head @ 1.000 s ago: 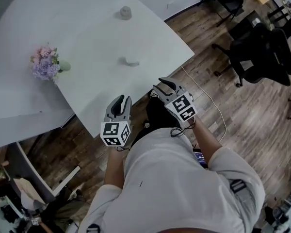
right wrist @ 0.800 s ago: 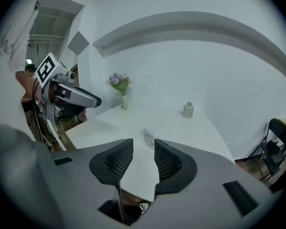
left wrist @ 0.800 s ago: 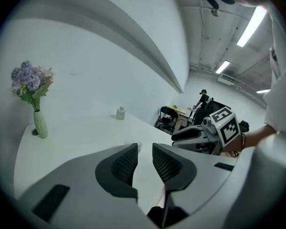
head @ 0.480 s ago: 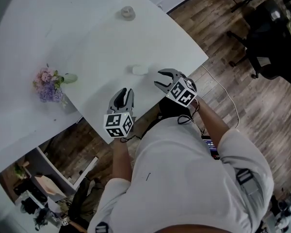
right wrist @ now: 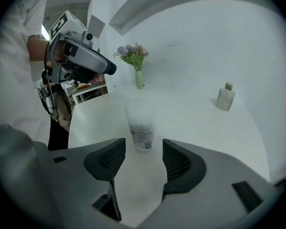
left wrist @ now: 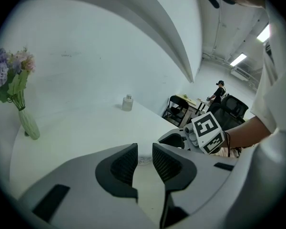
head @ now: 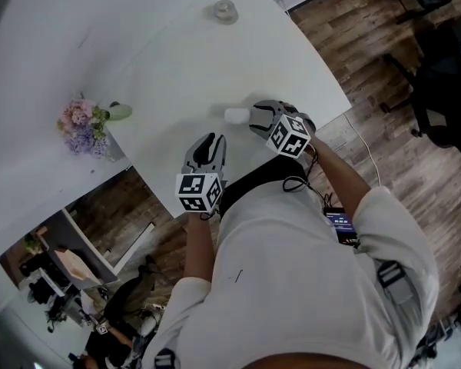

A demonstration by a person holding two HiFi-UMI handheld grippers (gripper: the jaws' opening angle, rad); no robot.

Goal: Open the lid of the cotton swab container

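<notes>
The cotton swab container (right wrist: pixel 141 130) is a frosted white cylinder with a printed label, standing upright on the white table (head: pixel 177 68) with its lid on. My right gripper (right wrist: pixel 144 147) faces it from close by. Its jaws are opening and stand wide, and the container is just ahead of the fingertips, touching neither. In the head view the container (head: pixel 236 115) lies just left of the right gripper (head: pixel 256 118). My left gripper (head: pixel 209 141) hovers over the table's near edge, left of the container. Its jaws (left wrist: pixel 144 159) stand slightly apart with nothing between them.
A vase of pink and purple flowers (head: pixel 83 125) stands at the table's left. A small glass bottle (head: pixel 224 10) sits at the far side. Beyond the table's right edge are wooden floor, a cable and black office chairs (head: pixel 446 60). A person stands far off in the left gripper view.
Both grippers have moved forward from off the table's edge to over the table, toward the container. The right gripper's jaws have spread wider. The left jaws look unchanged.
</notes>
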